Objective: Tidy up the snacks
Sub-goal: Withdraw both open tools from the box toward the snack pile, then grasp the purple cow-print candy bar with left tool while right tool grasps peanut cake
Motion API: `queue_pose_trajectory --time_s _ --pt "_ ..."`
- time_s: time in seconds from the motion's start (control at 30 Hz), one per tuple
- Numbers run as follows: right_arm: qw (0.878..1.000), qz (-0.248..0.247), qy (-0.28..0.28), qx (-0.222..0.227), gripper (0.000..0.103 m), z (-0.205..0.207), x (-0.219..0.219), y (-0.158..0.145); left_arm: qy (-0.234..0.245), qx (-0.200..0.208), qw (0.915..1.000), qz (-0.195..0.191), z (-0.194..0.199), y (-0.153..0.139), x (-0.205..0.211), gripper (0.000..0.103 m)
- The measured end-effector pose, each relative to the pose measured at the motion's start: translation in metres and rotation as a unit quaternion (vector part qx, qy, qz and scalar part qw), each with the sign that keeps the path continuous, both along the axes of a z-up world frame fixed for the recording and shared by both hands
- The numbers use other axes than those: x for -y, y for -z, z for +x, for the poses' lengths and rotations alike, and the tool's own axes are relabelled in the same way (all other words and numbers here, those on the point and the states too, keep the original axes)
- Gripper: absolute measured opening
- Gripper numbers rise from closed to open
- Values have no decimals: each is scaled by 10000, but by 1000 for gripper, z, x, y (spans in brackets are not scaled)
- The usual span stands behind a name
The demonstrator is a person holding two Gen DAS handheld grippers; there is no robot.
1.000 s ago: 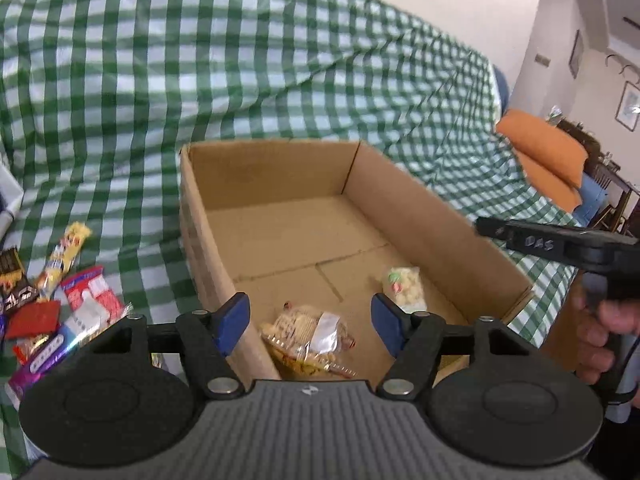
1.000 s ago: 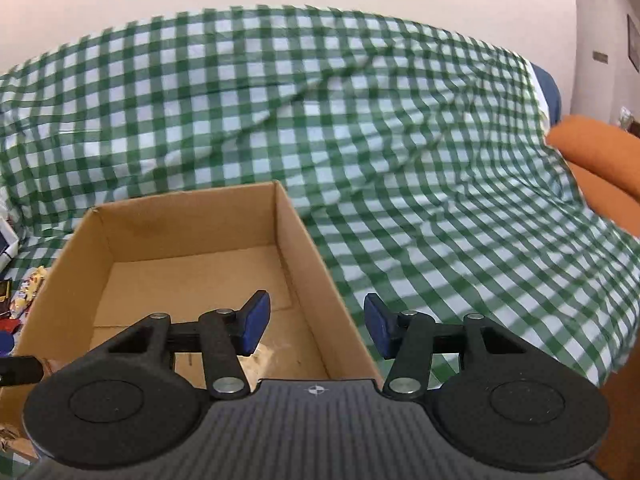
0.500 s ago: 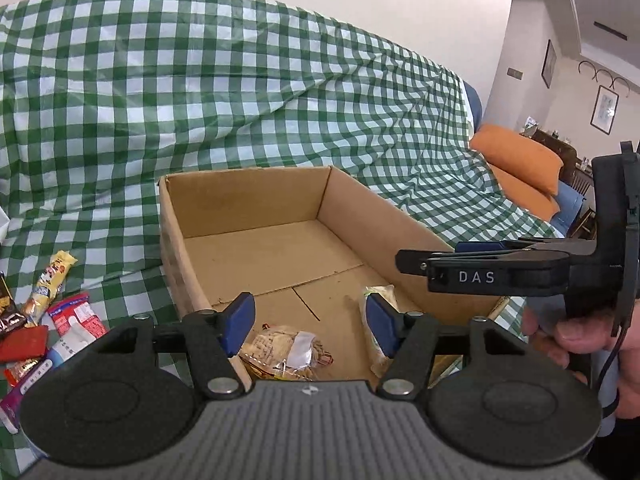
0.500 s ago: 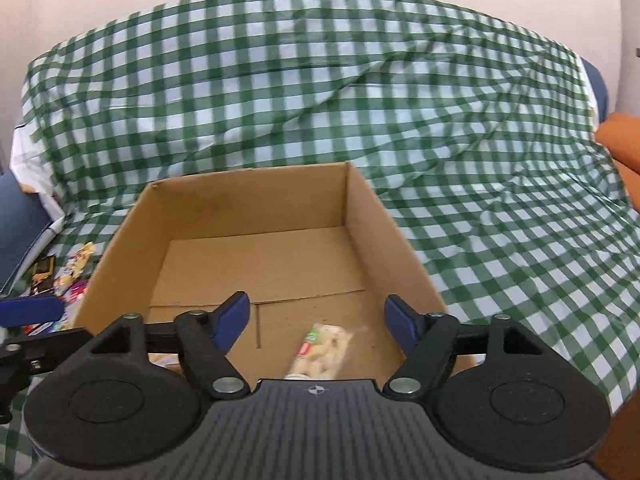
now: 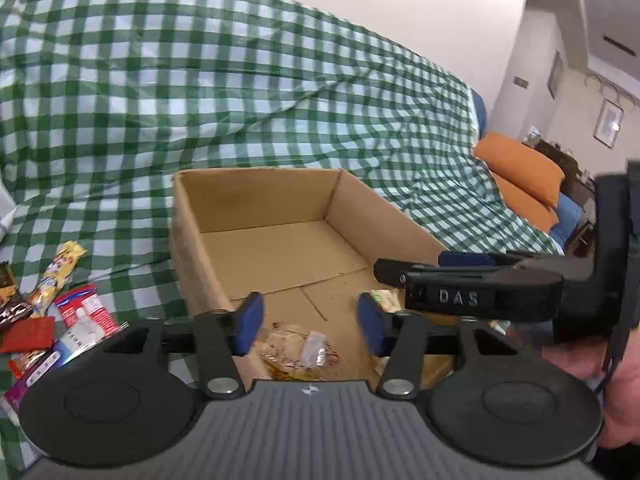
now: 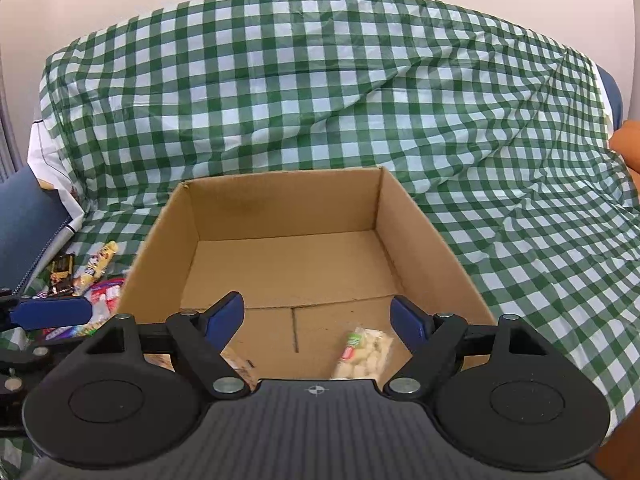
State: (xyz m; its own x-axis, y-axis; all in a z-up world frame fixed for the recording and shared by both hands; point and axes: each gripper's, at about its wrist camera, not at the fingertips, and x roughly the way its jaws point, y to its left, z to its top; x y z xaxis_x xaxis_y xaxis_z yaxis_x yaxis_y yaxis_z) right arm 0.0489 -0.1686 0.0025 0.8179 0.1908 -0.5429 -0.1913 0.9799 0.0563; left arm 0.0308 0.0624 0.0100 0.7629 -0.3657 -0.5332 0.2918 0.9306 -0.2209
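An open cardboard box (image 5: 384,216) (image 6: 420,232) sits on the green checked cloth. On its floor lie a clear packet of yellowish snacks (image 5: 298,350) and a bag of pale puffed pieces (image 6: 364,350) (image 5: 386,298). My left gripper (image 5: 310,320) hovers over the box's near left corner. Its jaws are closing, and nothing is between the pads; the clear packet lies below them. My right gripper (image 6: 318,316) stands open and empty over the box's near edge, above the puffed bag. A person's hand (image 5: 616,384) holds it.
Several loose snack bars and packets (image 5: 52,316) (image 6: 92,276) lie on the cloth left of the box. Orange cushions (image 5: 524,168) are at the far right. The far half of the box floor is bare cardboard. The left gripper's blue pad (image 6: 52,312) shows beside the box.
The right gripper has opened wider and swung left, from the box's right wall to over its near edge. The left gripper's jaws have narrowed. Both packets stay on the box floor.
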Motion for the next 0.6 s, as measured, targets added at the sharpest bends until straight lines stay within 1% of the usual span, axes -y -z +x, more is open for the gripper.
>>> queue_pose_trajectory --time_s 0.07,0.1,0.13,0.17,0.2,0.23,0.27,0.33,0.4,0.43,0.47,0.53,0.6 --pt "10000 10 -85 13 79 -1 -6 0 -149 -107 9998 -19 2 0 -10 24" --pt "9999 6 -141 19 76 -3 -11 0 -228 -140 9996 -10 3 -1 -14 19" --pt "9998 6 -209 29 68 -4 -16 0 -324 -153 9994 28 3 -1 -19 14" --pt "9996 15 -287 43 59 -6 -21 0 -433 -161 9989 68 2 -3 -25 12" --pt "9993 37 -372 69 54 -8 -27 0 -535 -202 9983 85 4 -4 -32 12" --pt "9989 59 -452 91 46 -9 -31 -1 -666 -280 9973 98 5 -6 -42 12" --pt "9984 97 -546 134 42 -11 -37 -3 -805 -348 9961 128 8 -9 -52 12" --pt "9971 166 -713 227 40 -15 -47 -6 -1234 -565 9907 114 18 -14 -80 12" --pt "9948 258 -933 312 40 -19 -58 -9 -1603 -856 9833 -45 31 -15 -112 12" --pt "9934 295 -1050 347 40 -22 -64 -11 -1828 -1008 9780 36 37 -14 -128 12" --pt "9921 313 -1156 376 40 -24 -69 -12 -1984 -1100 9737 208 42 -13 -141 12" --pt "9895 318 -1350 417 40 -28 -81 -12 -2189 -1190 9671 518 48 -7 -163 13" --pt "9859 329 -1588 402 40 -32 -95 -10 -2364 -1193 9623 618 47 5 -181 14"
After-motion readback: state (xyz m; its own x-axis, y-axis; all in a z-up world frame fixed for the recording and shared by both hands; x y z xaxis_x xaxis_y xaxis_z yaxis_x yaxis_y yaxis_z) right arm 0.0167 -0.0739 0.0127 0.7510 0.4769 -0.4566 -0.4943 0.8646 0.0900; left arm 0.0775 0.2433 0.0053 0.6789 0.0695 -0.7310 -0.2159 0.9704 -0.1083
